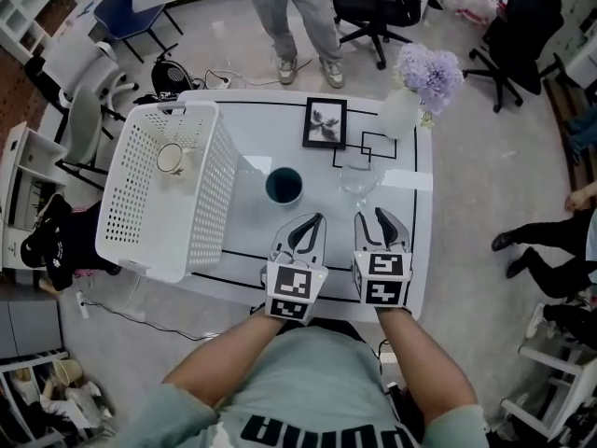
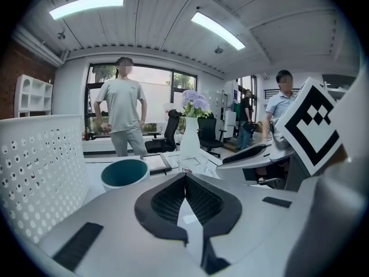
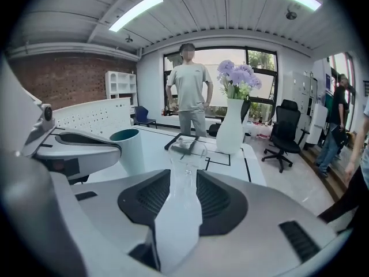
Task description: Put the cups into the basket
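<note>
Cups: clear cup (image 1: pixel 171 160), seemingly, lies in basket (image 1: pixel 213 203) far left; teal cup (image 1: pixel 284 186) stands on desk (image 1: pixel 244 236); left gripper (image 1: pixel 308 224) points forward, jaws clenched, empty; glass (image 1: pixel 357 180) beyond right gripper (image 1: pixel 371 220), jaws parted, nothing gripped. Advance level, close gently low down.

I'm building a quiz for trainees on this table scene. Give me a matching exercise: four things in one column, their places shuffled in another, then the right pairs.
Things:
1. teal cup
2. clear glass
3. picture frame
4. white basket

Places:
A. left end of the table
B. just ahead of the right gripper
C. far side, beside the vase
D. ahead of the left gripper

Pairs: 1-D, 2-B, 3-C, 4-A.
</note>
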`<action>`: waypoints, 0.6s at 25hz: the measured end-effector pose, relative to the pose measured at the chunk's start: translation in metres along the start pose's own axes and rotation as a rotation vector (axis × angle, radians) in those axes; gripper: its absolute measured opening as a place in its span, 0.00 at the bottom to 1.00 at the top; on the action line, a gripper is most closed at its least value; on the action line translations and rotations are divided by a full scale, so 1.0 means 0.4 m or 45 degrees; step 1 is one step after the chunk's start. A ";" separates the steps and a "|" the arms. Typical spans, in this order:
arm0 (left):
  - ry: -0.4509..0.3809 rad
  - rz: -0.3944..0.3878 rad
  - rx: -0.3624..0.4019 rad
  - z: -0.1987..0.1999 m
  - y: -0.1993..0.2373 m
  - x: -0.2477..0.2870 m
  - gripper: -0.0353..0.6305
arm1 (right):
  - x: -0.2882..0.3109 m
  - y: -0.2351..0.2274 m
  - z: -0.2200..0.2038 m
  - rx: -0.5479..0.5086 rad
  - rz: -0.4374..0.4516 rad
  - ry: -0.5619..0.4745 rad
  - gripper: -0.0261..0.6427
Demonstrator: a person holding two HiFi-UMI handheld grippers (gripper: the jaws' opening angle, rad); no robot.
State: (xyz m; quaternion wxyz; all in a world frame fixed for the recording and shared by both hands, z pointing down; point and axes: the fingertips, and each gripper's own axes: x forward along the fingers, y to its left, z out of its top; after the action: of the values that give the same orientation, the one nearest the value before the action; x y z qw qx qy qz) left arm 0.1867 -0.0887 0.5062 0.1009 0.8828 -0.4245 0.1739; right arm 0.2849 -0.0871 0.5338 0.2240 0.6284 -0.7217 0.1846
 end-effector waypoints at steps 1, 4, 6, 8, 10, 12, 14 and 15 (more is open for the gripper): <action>0.009 0.002 0.003 -0.006 0.002 0.006 0.06 | 0.010 -0.001 -0.002 0.005 0.002 0.011 0.26; 0.036 0.007 0.008 -0.020 0.009 0.022 0.06 | 0.037 -0.005 -0.011 0.015 0.010 0.040 0.28; 0.050 0.009 0.012 -0.028 0.014 0.035 0.06 | 0.055 -0.011 -0.018 0.017 0.012 0.053 0.29; 0.064 0.012 0.019 -0.035 0.019 0.049 0.06 | 0.071 -0.015 -0.023 0.014 0.014 0.066 0.29; 0.079 0.017 0.024 -0.043 0.025 0.062 0.06 | 0.088 -0.023 -0.032 -0.003 0.008 0.082 0.30; 0.094 0.022 0.028 -0.051 0.029 0.075 0.06 | 0.105 -0.028 -0.039 -0.014 0.006 0.096 0.29; 0.102 0.018 0.032 -0.055 0.030 0.085 0.06 | 0.116 -0.027 -0.044 -0.015 0.011 0.108 0.29; 0.103 0.014 0.036 -0.056 0.028 0.089 0.06 | 0.121 -0.028 -0.046 -0.023 0.010 0.111 0.29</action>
State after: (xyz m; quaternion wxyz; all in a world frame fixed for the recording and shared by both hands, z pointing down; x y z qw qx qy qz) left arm 0.1936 -0.1139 0.5411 0.1047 0.8741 -0.4223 0.2160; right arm 0.2925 -0.1184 0.5759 0.2600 0.6148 -0.7155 0.2063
